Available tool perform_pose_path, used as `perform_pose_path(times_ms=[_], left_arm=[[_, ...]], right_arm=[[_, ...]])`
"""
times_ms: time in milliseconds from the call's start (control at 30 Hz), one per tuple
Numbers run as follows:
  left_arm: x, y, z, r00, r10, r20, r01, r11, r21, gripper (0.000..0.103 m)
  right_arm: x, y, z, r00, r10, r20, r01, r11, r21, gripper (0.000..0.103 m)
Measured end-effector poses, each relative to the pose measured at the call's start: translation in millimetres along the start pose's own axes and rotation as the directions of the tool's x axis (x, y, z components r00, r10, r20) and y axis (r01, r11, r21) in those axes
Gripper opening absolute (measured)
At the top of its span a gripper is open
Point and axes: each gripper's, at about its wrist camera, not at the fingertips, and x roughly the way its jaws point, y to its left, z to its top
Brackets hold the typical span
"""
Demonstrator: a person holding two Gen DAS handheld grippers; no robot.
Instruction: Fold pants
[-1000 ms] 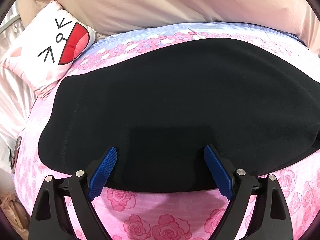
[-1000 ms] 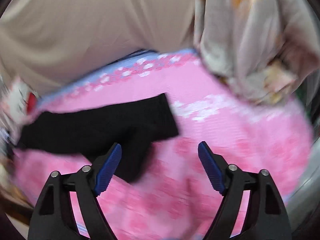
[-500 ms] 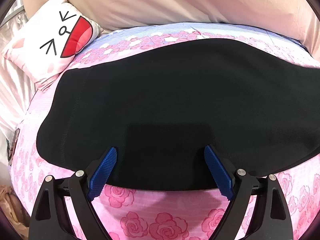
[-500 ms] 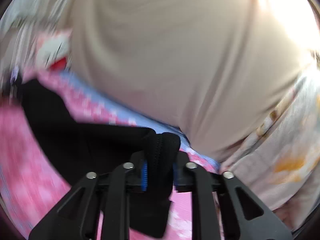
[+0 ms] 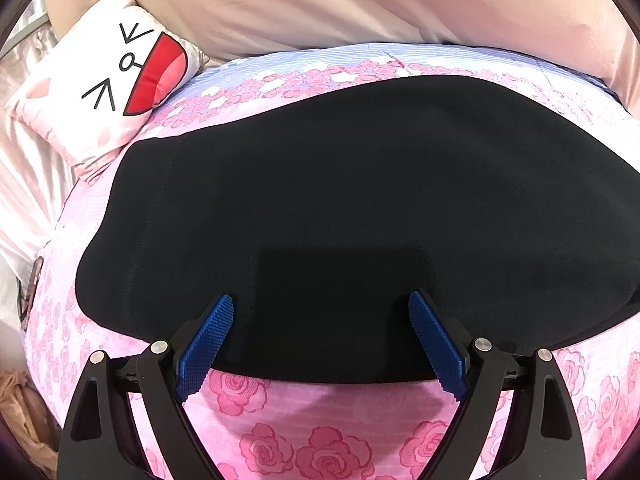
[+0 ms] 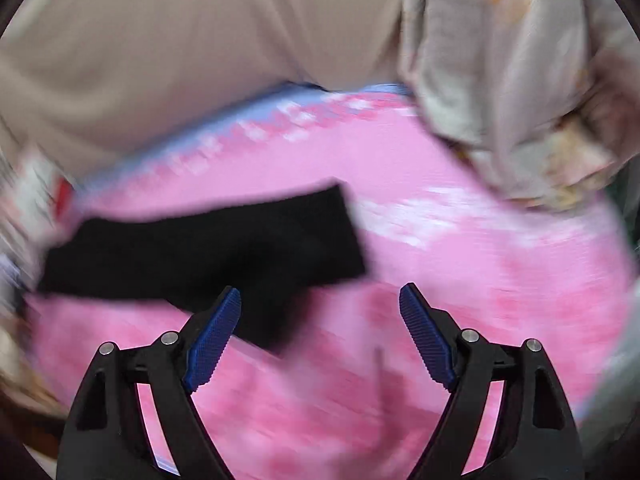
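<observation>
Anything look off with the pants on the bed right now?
Nothing stands out. The black pants lie flat and smooth on the pink rose bedspread. Both the left gripper and right gripper are open, holding nothing.

Landmark: pants, flat on the bedspread.

Near side of pants: bare bedspread strip, open to approach. Left gripper straddles the near hem, jaws wide, nothing between the pads but cloth below.

Far side: narrow bedspread band, then a beige drape walls it off.

Far left corner: pillow blocks.

Right of pants end: broad bare bedspread; floral cloth hangs at far right.
</observation>
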Motion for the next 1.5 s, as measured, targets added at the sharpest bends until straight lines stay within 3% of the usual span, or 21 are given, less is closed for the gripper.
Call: perform_pose_path(times_ms=[67,100,167,233,333,400,433,533,600,633,700,767,867,967,1033,1067,1200,1267,1367,1433,1500], left_arm=[[-0.3,0.4,-0.2,1.0,-0.002,-0.001,0.002,1.0,-0.004,0.087],[-0.3,0.8,-0.3,1.0,-0.002,-0.003,0.002,1.0,-0.006,0.087],[-0.3,1.4,-0.2,1.0,-0.003,-0.005,0.003,1.0,-0.007,0.087],[-0.1,1.7,0.5,1.0,-0.003,-0.009,0.003,1.0,-0.008,0.087],[0.0,2.5,1.2,1.0,-0.001,-0.015,0.001,1.0,-0.012,0.087],[-0.4,2.6,0.8,1.0,0.002,-0.017,-0.002,1.0,-0.016,0.087],[-0.7,1.8,0.4,1.0,0.005,-0.016,-0.006,1.0,-0.015,0.087],[-1.9,0.6,-1.5,1.0,0.007,-0.01,-0.007,1.0,-0.014,0.087],[-1.9,1.8,-2.7,1.0,-0.002,-0.011,0.002,1.0,-0.021,0.087],[-2.0,1.7,-2.9,1.0,-0.005,-0.011,0.004,1.0,-0.021,0.087],[-2.0,0.2,-1.9,1.0,-0.002,-0.013,0.002,1.0,-0.014,0.087],[-1.8,-1.6,-0.9,1.0,0.005,-0.014,-0.005,1.0,-0.007,0.087],[-1.8,-4.4,0.1,1.0,0.021,-0.011,-0.021,1.0,0.001,0.087],[-2.4,-4.8,0.4,1.0,0.027,-0.01,-0.027,1.0,-0.006,0.087],[-3.1,-3.4,-0.3,1.0,0.025,-0.012,-0.025,1.0,-0.015,0.087],[-3.6,-2.8,-1.0,1.0,0.022,-0.012,-0.023,1.0,-0.015,0.087],[-6.9,-1.4,-2.2,1.0,0.018,-0.018,-0.018,1.0,-0.004,0.087],[-10.9,-1.5,-1.4,1.0,0.015,-0.017,-0.015,1.0,0.002,0.087],[-23.7,-6.0,4.6,1.0,0.012,0.02,-0.012,1.0,0.011,0.087],[-33.7,-11.7,12.7,0.998,-0.009,0.058,0.009,1.0,0.013,0.087],[-34.3,-18.0,17.5,0.997,-0.021,0.07,0.019,1.0,0.023,0.087]], right_arm=[[24.1,3.7,10.5,0.999,-0.005,-0.053,0.005,1.0,-0.007,0.089],[37.5,6.5,13.4,0.997,0.001,-0.082,-0.004,1.0,-0.03,0.074],[58.8,16.2,17.4,0.987,0.025,-0.162,-0.036,0.997,-0.069,0.017],[66.2,37.8,29.9,0.983,-0.056,-0.172,0.025,0.984,-0.177,0.016],[18.0,101.4,52.8,0.991,-0.071,0.116,0.12,0.861,-0.494,0.016],[-31.8,146.3,32.9,0.94,0.028,0.34,0.239,0.657,-0.715,0.017],[-41.1,154.5,18.1,0.931,0.036,0.362,0.279,0.568,-0.774,0.017],[-32.2,135.3,-20.9,0.956,-0.078,0.283,0.283,0.502,-0.817,0.031],[-4.5,98.0,-61.2,0.931,-0.289,0.223,0.339,0.46,-0.821,0.098],[5.1,80.3,-78.5,0.908,-0.374,0.19,0.355,0.441,-0.825,0.097],[5.3,47.4,-102.3,0.889,-0.451,0.076,0.326,0.51,-0.796,0.096],[-16.6,32.2,-95.2,0.93,-0.367,0.037,0.298,0.689,-0.66,0.096],[-32.6,19.2,-54.1,0.971,-0.236,0.033,0.23,0.893,-0.387,0.096],[-14.4,-1.8,-8.8,0.998,-0.037,-0.046,0.035,0.998,-0.05,0.096],[13.5,-22.0,7.4,0.988,0.096,-0.124,-0.068,0.975,0.211,0.094],[26.1,-25.6,6.8,0.979,0.128,-0.157,-0.084,0.961,0.263,0.084],[74.0,-4.9,-0.9,0.93,0.099,-0.355,-0.023,0.977,0.211,0.034],[73.5,17.6,6.1,0.94,0.017,-0.34,0.015,0.996,0.091,0.014],[25.0,58.8,44.8,0.994,-0.084,-0.074,0.075,0.99,-0.116,0.014],[-16.4,85.2,63.6,0.983,-0.108,0.15,0.145,0.955,-0.261,0.014],[-22.6,95.5,73.7,0.954,-0.142,0.263,0.24,0.889,-0.391,0.016]])
